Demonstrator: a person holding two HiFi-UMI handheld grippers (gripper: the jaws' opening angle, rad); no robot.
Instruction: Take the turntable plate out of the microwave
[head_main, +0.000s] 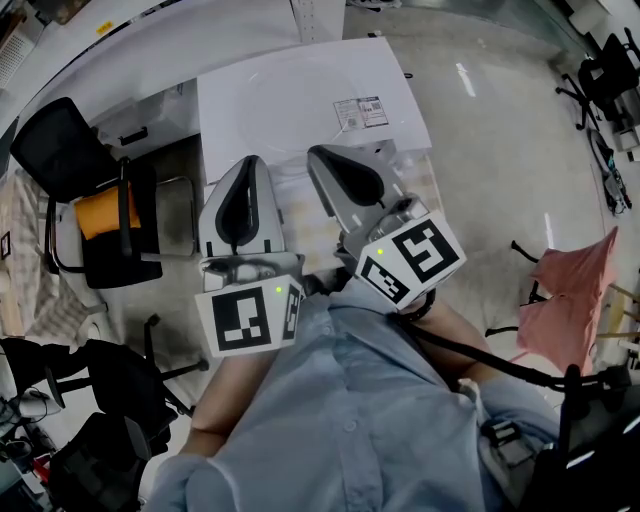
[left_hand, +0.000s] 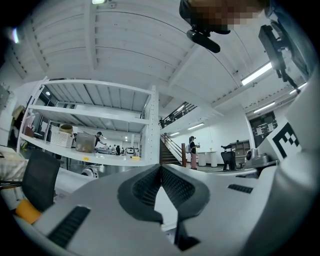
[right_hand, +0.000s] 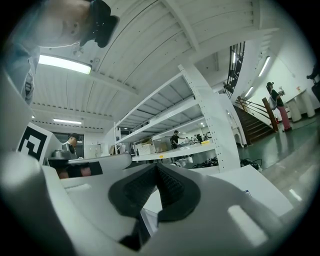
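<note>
From above in the head view, the white microwave (head_main: 300, 100) shows only its flat top, which carries a label sticker (head_main: 360, 112). A faint round outline shows on that top; I cannot tell whether it is a glass plate. The microwave's door and inside are hidden. My left gripper (head_main: 247, 165) and right gripper (head_main: 322, 155) are held level side by side at its near edge. In the left gripper view the left gripper (left_hand: 160, 167) has its ribbed pads pressed together, with nothing between them. The right gripper (right_hand: 156, 167) is likewise shut and empty, with the white top (right_hand: 260, 192) beyond it.
A black office chair (head_main: 100, 215) with an orange cushion stands left of the microwave. A pink cloth (head_main: 570, 290) hangs over a chair at the right. White shelving (left_hand: 95, 125), a staircase (left_hand: 172, 152) and people stand far off in the hall.
</note>
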